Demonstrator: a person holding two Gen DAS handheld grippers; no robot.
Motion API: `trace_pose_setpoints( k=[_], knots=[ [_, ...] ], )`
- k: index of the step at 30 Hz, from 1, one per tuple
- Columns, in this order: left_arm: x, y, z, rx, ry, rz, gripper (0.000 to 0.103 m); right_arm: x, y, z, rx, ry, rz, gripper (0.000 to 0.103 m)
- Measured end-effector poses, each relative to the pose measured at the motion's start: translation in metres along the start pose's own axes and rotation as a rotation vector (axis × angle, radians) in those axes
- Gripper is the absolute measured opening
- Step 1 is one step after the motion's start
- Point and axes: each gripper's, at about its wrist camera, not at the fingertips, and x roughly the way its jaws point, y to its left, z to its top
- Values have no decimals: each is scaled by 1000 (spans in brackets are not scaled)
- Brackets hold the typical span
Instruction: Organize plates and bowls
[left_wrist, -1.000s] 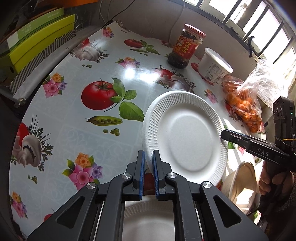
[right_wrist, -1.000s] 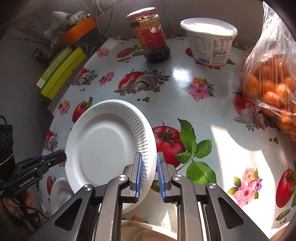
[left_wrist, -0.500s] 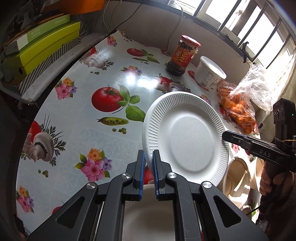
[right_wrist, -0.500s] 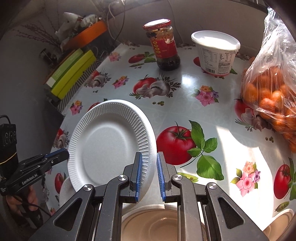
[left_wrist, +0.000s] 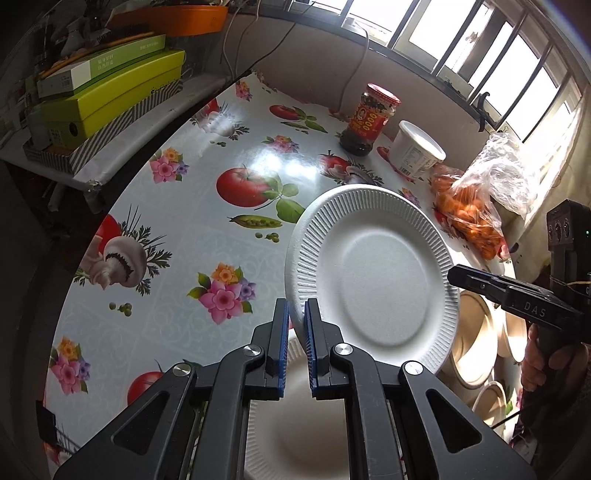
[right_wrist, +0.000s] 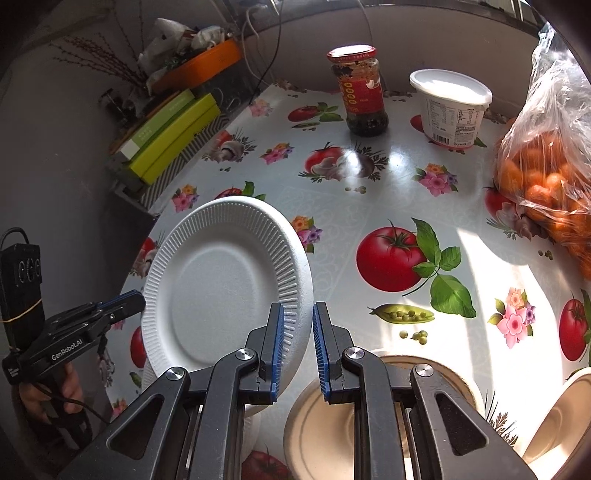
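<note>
Both sets of jaws are pinching opposite rim edges of one white foam plate (left_wrist: 373, 280), left gripper (left_wrist: 295, 325) and right gripper (right_wrist: 298, 328), holding it between them. Looks featherlight and crushable, so I'd keep to the ribbed rim.

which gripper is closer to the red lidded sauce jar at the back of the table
Right, by a small and uncertain margin. The right gripper sits more directly in front of the sauce jar; the left gripper is off to the jar's left. Both pinch opposite rims of one white plate, well short of the jar.
</note>
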Motion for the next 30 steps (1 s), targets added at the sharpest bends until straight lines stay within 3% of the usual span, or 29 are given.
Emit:
trace_pose_setpoints(
  k=[13, 30],
  knots=[
    [-29, 23, -44, 5, -12, 22, 9, -6, 40, -42, -48, 17, 9, 16],
    [-32, 35, -78, 4, 19, 18, 9, 6, 55, -82, -62, 66, -22, 16]
  ],
)
